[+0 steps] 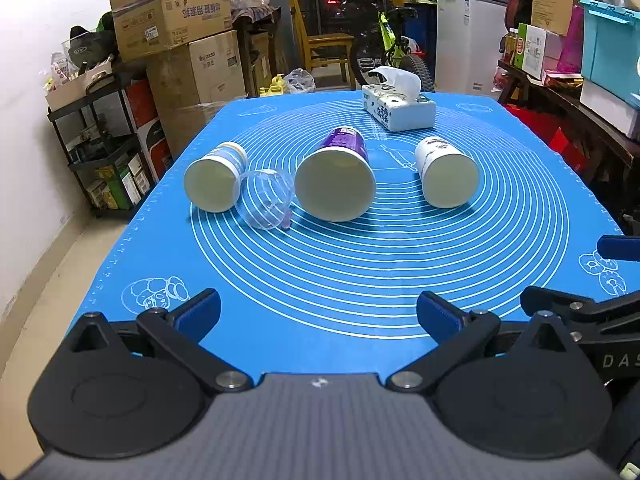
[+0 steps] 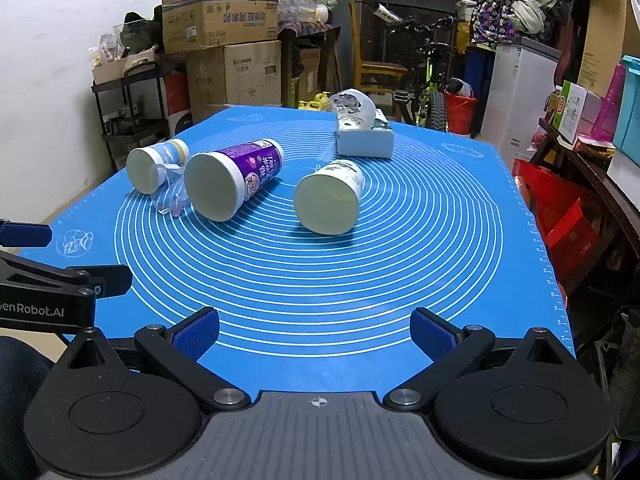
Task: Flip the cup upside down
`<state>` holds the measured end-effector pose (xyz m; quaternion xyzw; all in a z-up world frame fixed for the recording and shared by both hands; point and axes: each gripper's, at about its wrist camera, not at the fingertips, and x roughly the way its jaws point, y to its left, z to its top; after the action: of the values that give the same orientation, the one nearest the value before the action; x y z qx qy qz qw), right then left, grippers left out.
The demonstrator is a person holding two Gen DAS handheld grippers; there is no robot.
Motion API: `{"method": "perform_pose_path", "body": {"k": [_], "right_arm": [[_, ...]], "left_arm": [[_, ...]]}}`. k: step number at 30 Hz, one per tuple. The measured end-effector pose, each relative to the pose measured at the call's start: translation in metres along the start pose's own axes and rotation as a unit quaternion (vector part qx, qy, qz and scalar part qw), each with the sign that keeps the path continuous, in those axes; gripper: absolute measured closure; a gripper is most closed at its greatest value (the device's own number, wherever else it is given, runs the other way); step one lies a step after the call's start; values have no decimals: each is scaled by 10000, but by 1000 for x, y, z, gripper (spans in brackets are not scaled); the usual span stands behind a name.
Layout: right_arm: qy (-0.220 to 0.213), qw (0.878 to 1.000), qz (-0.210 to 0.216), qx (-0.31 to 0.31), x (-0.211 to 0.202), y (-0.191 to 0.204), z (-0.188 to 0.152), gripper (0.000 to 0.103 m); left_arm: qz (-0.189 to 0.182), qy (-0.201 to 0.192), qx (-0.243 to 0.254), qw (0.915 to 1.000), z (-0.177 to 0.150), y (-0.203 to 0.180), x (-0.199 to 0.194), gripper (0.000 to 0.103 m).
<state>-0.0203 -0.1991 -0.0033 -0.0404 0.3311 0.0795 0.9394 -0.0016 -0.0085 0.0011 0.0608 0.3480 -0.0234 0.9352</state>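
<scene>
Several cups lie on their sides on the blue mat (image 1: 320, 280), mouths toward me. A purple paper cup (image 1: 335, 178) (image 2: 230, 180) lies in the middle. A white and blue cup (image 1: 214, 176) (image 2: 154, 168) lies at the left with a clear plastic cup (image 1: 266, 200) (image 2: 170, 194) against it. A white printed cup (image 1: 446, 176) (image 2: 330, 200) lies at the right. My left gripper (image 1: 318, 316) is open and empty near the mat's front edge. My right gripper (image 2: 314, 334) is open and empty, beside the left one.
A tissue box (image 1: 398, 110) (image 2: 364, 136) stands at the back of the mat. Cardboard boxes (image 1: 172, 24), a black shelf (image 1: 104, 152), a bicycle (image 1: 384, 48) and a white cabinet (image 1: 468, 40) crowd the room behind. Red bags and a bench (image 2: 576, 184) stand at the right.
</scene>
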Motion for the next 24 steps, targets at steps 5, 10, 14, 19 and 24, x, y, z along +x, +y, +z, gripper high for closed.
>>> {"method": "perform_pose_path", "body": {"k": [5,10,14,19,24], "right_arm": [[5,10000,-6,8,0,0,1,2],[5,10000,-3,5,0,0,1,2],[4,10000,-4,6,0,0,0,2],[4,10000,1,5,0,0,0,2],[39,10000,9,-24,1,2,0,2]], "left_arm": [[0,-3,-4,10000,0,0,0,0],[-1,-1,-7,10000,0,0,0,0],[-1,-8,-11,10000,0,0,0,0],[-2,0,-3,10000,0,0,0,0],[-6,16,-5,10000,-1,-1,0,0]]}}
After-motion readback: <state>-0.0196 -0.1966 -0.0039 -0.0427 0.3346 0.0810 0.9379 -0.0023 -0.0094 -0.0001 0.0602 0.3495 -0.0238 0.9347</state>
